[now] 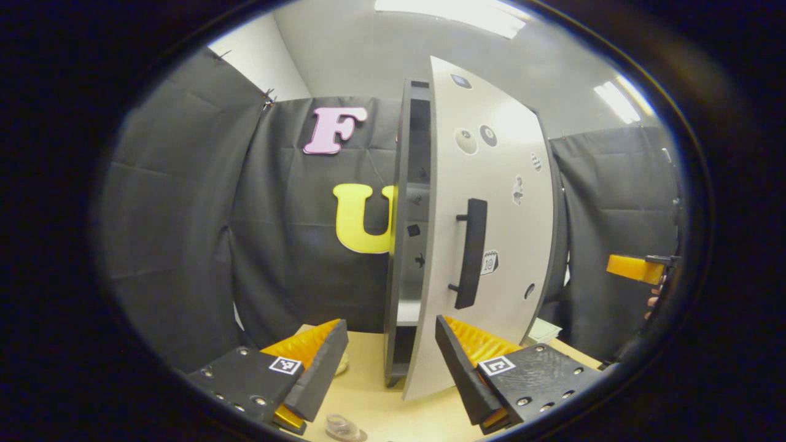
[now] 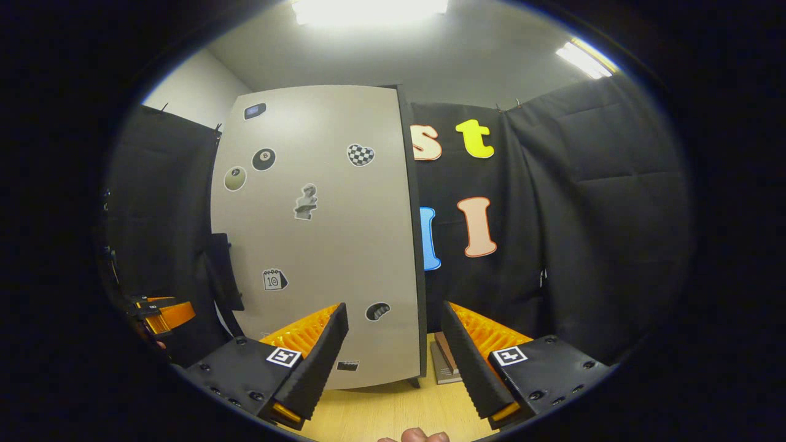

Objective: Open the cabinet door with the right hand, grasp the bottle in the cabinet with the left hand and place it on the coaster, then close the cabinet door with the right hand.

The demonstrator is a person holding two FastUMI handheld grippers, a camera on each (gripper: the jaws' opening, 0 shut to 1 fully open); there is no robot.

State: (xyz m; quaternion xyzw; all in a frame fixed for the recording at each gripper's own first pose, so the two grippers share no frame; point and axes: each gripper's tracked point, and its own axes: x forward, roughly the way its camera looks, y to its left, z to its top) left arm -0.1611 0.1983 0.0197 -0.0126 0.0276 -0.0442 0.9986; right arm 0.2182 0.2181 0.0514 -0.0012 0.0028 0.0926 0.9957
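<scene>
**Door part open, bottle hidden, both grippers empty**

Nearest the lens in the left gripper view, the left gripper fills the bottom of the frame with its fingers spread wide and nothing between them. Likewise the right gripper sits at the bottom of the right gripper view, wide apart and empty; the far gripper at the right edge of the left gripper view looks to be this same one, and I cannot tell its spread there.

Largest thing is the cabinet, centre frame in the left gripper view, with its pale door swung part way out and seen nearly edge-on. The dark handle stands upright on the door's face, centre frame, and neither gripper touches it. The table runs along the bottom. A small clear round thing at the bottom edge may be the coaster; I cannot be sure. The bottle is hidden: the visible slit of shelves shows no clear bottle.

Risks, as I judge them:
- The opening looks narrow, so the left gripper reaching in could knock the door edge or cabinet side.
- With the door unheld, it may swing back onto the reaching arm.
- A blind reach could tip the bottle.
- The small coaster lying low under the gripper is easy to miss or shove.
</scene>
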